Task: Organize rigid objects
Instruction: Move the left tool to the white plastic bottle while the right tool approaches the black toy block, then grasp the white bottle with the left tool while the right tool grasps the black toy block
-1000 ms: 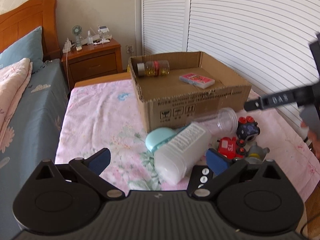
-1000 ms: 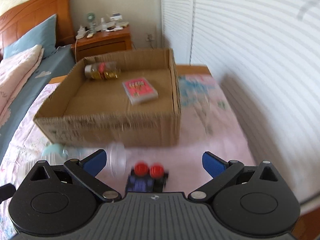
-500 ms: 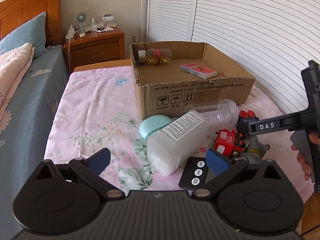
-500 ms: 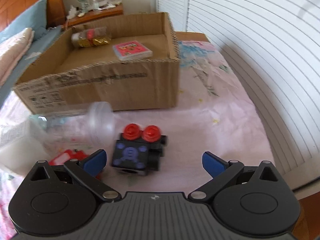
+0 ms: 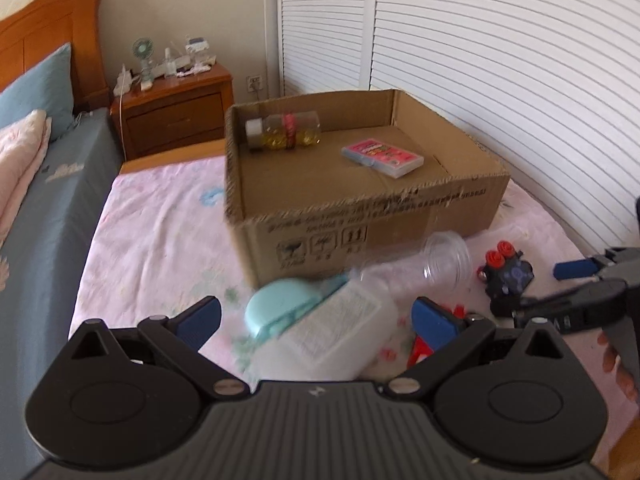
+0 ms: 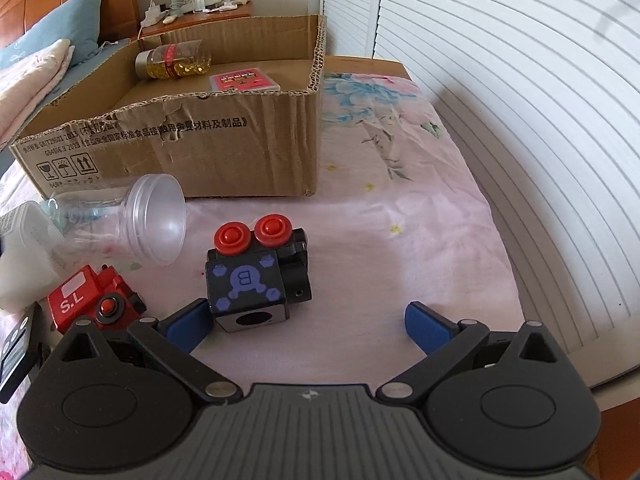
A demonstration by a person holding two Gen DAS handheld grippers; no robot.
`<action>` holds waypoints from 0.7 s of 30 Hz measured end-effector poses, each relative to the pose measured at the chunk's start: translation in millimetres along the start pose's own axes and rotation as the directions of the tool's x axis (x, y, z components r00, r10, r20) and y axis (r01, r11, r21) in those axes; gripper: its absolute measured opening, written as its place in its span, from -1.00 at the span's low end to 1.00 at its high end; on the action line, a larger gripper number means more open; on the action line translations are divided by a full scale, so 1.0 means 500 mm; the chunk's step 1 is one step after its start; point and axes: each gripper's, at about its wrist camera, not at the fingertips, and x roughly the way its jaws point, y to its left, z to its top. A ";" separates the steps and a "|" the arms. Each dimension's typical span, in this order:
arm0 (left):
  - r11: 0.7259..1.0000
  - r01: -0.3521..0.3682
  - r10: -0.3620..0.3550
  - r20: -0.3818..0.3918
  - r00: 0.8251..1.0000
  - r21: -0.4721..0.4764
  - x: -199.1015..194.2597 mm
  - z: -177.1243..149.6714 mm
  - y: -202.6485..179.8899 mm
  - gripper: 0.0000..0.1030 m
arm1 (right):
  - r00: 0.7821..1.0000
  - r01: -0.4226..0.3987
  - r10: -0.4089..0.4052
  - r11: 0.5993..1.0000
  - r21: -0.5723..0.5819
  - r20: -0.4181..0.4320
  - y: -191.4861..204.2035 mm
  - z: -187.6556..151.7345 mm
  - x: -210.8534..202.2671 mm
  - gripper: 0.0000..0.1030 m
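Lettering was clearest in the right wrist view: the red toy block [image 6: 86, 300] at lower left carried a white "S.L", the black toy cube [image 6: 250, 282] at centre showed a purple "B" under two red knobs, and the cardboard box [image 6: 192, 140] across the upper left bore a printed line of Chinese characters, "2023" among smaller print, and fragile, keep-dry and this-way-up symbols. Inside the box lay a bottle of yellow capsules [image 6: 172, 63] and a pink card pack [image 6: 244, 80]. A clear plastic cup [image 6: 148, 220] lay on its side just left of the cube on the pink floral bed sheet [image 6: 400, 240]. The right hand-held gripper [image 6: 308, 322] stood released, its left blue pad right against the cube's lower left corner, whereas half a second before the cube had sat clear ahead of the pads. In the left wrist view, the left hand-held gripper [image 5: 316, 320] was likewise spread wide at lower centre, holding nothing, over a white labelled container [image 5: 332, 332] and a teal case [image 5: 280, 306]; that view had drawn closer and blurred.
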 end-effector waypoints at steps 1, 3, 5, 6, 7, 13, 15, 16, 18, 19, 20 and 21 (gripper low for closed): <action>1.000 -0.009 0.009 0.004 1.000 0.007 0.009 0.005 -0.007 0.96 | 1.000 0.006 -0.006 1.000 0.002 0.001 0.002 0.000 0.000 1.00; 0.999 -0.032 0.032 0.000 0.999 0.011 0.030 0.012 -0.017 0.96 | 1.000 0.014 -0.014 1.000 0.011 0.011 0.004 -0.002 0.001 1.00; 0.998 -0.055 0.055 -0.019 0.998 0.011 0.044 0.010 -0.020 0.96 | 1.000 0.017 -0.017 1.000 0.015 0.020 0.004 -0.004 0.001 1.00; 0.998 -0.064 0.065 -0.027 0.998 0.011 0.046 0.005 -0.018 0.96 | 1.000 0.017 -0.017 1.000 0.015 0.023 0.004 -0.005 0.000 1.00; 0.998 -0.064 0.065 -0.033 0.997 0.007 0.045 -0.001 -0.014 0.96 | 1.000 0.015 -0.015 1.000 0.013 0.021 0.003 -0.005 0.000 1.00; 0.997 -0.074 0.073 -0.052 0.996 -0.016 0.006 -0.044 0.016 0.96 | 1.000 0.016 -0.016 1.000 0.014 0.018 0.003 -0.003 0.000 1.00; 0.997 -0.075 0.073 -0.048 0.996 -0.033 -0.006 -0.059 0.030 0.96 | 1.000 0.017 -0.017 1.000 0.016 0.023 0.003 -0.005 0.000 1.00; 0.996 -0.074 0.072 -0.045 0.996 -0.045 -0.011 -0.066 0.037 0.96 | 0.999 0.018 -0.019 1.000 0.019 0.027 0.003 -0.006 -0.001 1.00; 0.996 -0.061 0.060 -0.028 0.998 -0.067 -0.014 -0.078 0.050 0.96 | 0.999 0.022 -0.023 0.999 0.023 0.035 0.004 -0.007 -0.001 1.00; 0.995 -0.055 0.053 -0.024 0.998 -0.080 -0.013 -0.083 0.055 0.96 | 0.999 0.024 -0.025 0.999 0.025 0.038 0.005 -0.008 -0.001 1.00; 0.995 -0.047 0.045 -0.022 0.999 -0.093 -0.009 -0.087 0.058 0.96 | 0.999 0.026 -0.027 0.999 0.027 0.040 0.005 -0.008 -0.001 1.00; 0.994 -0.038 0.037 -0.019 0.999 -0.098 -0.005 -0.090 0.060 0.96 | 0.999 0.026 -0.027 0.999 0.027 0.041 0.005 -0.008 -0.001 1.00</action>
